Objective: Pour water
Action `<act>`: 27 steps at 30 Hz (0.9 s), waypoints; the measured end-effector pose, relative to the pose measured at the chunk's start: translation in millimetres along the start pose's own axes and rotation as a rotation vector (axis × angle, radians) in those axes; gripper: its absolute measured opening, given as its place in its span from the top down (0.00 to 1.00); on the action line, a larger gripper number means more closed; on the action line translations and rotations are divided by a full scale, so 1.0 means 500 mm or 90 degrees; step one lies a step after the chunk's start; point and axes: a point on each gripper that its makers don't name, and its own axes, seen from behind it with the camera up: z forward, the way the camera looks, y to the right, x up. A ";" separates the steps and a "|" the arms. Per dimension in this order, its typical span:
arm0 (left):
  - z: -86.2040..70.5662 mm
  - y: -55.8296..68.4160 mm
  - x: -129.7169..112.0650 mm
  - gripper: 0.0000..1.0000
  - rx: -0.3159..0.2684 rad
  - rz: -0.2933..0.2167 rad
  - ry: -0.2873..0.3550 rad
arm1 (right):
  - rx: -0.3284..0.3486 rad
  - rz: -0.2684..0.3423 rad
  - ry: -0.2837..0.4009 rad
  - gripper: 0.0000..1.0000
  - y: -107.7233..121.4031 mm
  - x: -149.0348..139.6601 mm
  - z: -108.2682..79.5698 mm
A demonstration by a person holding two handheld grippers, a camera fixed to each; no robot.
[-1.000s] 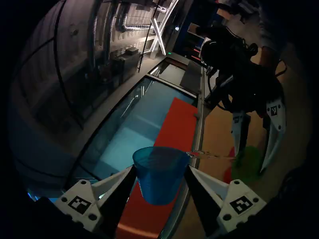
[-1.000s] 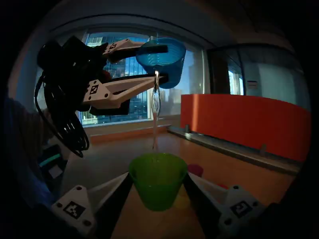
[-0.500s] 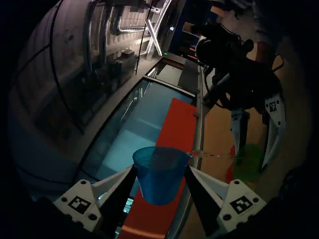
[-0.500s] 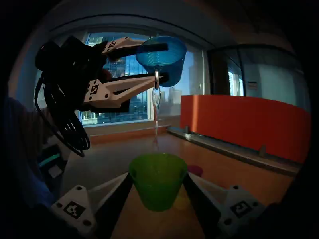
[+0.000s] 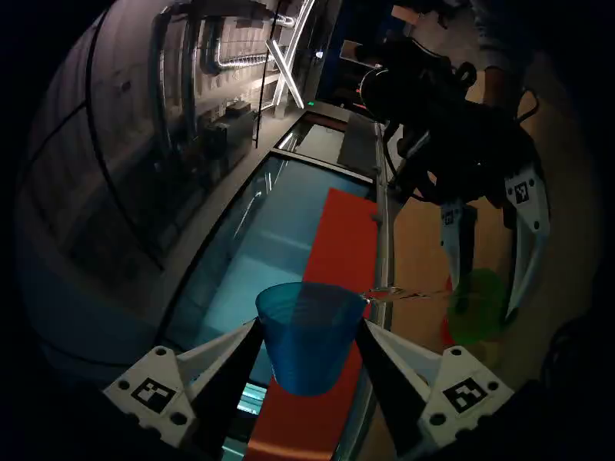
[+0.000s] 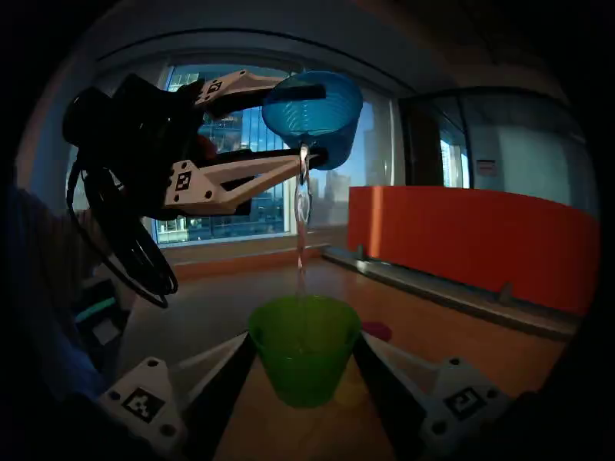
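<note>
Tilted sideways, the left gripper (image 5: 309,329) pinches the pouring blue cup (image 5: 310,349); the right gripper (image 6: 304,342) below grips the green cup (image 6: 304,357)

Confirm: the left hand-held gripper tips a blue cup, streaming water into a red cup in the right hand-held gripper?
No: the right hand-held gripper holds a green cup, not red, per the right gripper view. The left hand-held gripper does tip the blue cup.

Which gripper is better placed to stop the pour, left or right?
Left. The left gripper holds the tilted blue cup above the green cup, water stream leaving its rim; tipping it back should end the flow. The right gripper just holds the green cup upright underneath.
</note>
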 end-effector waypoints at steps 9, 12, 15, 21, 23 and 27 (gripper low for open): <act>-0.002 -0.009 0.004 0.16 0.004 0.023 0.001 | 0.000 -0.002 -0.001 0.10 0.000 -0.001 0.001; -0.001 -0.012 0.006 0.16 0.006 0.029 0.003 | -0.001 -0.003 -0.001 0.10 0.001 -0.001 0.001; -0.001 -0.016 0.005 0.16 0.007 0.037 0.002 | -0.001 -0.003 -0.001 0.11 0.001 -0.001 0.001; -0.002 -0.020 0.004 0.16 0.010 0.053 0.000 | -0.002 -0.004 0.000 0.11 0.002 0.001 0.000; -0.003 -0.020 0.003 0.16 0.010 0.058 0.000 | -0.003 -0.003 0.000 0.11 0.002 0.001 0.000; -0.002 -0.020 0.003 0.16 0.010 0.072 -0.001 | -0.004 -0.003 0.001 0.10 0.003 0.002 0.000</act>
